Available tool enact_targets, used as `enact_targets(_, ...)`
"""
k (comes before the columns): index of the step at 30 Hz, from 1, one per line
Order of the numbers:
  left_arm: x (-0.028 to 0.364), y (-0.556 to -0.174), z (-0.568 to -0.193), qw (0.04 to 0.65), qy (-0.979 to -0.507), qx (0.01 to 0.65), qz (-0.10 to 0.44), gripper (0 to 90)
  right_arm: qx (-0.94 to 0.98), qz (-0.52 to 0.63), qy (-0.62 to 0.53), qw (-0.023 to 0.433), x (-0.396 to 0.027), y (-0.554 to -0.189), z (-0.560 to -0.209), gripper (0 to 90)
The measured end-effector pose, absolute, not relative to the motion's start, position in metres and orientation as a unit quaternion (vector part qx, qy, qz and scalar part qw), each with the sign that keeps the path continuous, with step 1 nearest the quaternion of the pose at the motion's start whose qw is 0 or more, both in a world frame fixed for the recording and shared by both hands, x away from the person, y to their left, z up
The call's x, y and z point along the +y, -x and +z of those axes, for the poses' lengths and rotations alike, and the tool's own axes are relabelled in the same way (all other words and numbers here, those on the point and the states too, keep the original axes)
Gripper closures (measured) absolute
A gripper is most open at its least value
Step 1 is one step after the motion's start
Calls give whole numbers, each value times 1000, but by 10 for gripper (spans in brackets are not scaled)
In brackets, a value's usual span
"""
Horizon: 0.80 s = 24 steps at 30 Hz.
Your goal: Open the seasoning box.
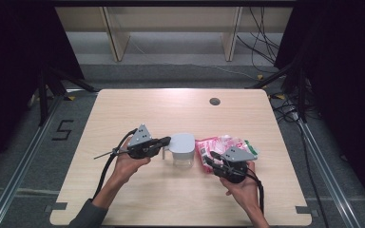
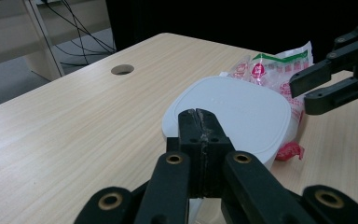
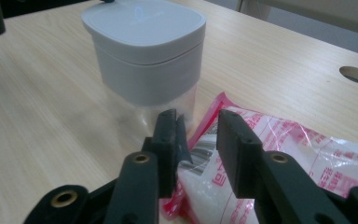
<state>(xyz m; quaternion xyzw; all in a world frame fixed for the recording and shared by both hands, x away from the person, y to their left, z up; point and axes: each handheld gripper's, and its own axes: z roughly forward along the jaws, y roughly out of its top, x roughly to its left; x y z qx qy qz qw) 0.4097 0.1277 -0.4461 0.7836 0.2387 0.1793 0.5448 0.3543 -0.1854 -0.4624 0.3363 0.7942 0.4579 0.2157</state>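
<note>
A: Left hand-held gripper (image 1: 167, 140) sits at the centre of the surface (image 1: 138, 102), its jaws pressed flat together with nothing between them, tips right at the white lid (image 1: 182, 142) of the clear container (image 1: 183, 159).

B: From its own view those black jaws (image 2: 200, 128) are fully together and reach over the near edge of the lid (image 2: 242, 109). Whether they touch it I cannot tell.

A: Over to the right hand-held gripper (image 1: 210, 159), at about four o'clock from the container. Its jaws stand narrowly apart over the end of the red-and-white plastic packet (image 1: 221, 145).

B: In the right gripper view, the gap between the jaws (image 3: 196, 135) is slim, and the packet (image 3: 279, 140) lies under and between them. The pads are not clearly pressing on it; a small dark flap sits against the left jaw.

A: And the packet's place?

B: Flat on the surface at three o'clock from the container (image 3: 144, 60), just beside it, its near corner almost at the clear base. There is a green stripe on its far end (image 2: 279, 58).

A: There is a round hole (image 1: 214, 101) in the surface at twelve o'clock, well apart from everything.
</note>
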Motion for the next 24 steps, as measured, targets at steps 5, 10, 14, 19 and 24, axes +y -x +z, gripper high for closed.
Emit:
enact_targets(5,127,-409,-447,548,-779,247,178,893,800,455,-315,231,-178,-365,-460,846)
enact_targets(10,127,-409,-447,553,-776,247,178,892,804,455,-310,225,-175,-370,-460,900)
enact_targets(14,127,-408,-448,554,-773,255,173,892,804,459,-309,219,-170,-372,-459,900)
enact_targets(19,128,-408,-449,560,-770,255,171,893,811,456,-299,214,-161,-375,-458,900)
enact_targets(24,129,-408,-449,555,-773,253,175,892,811,459,-288,222,-158,-376,-456,900)
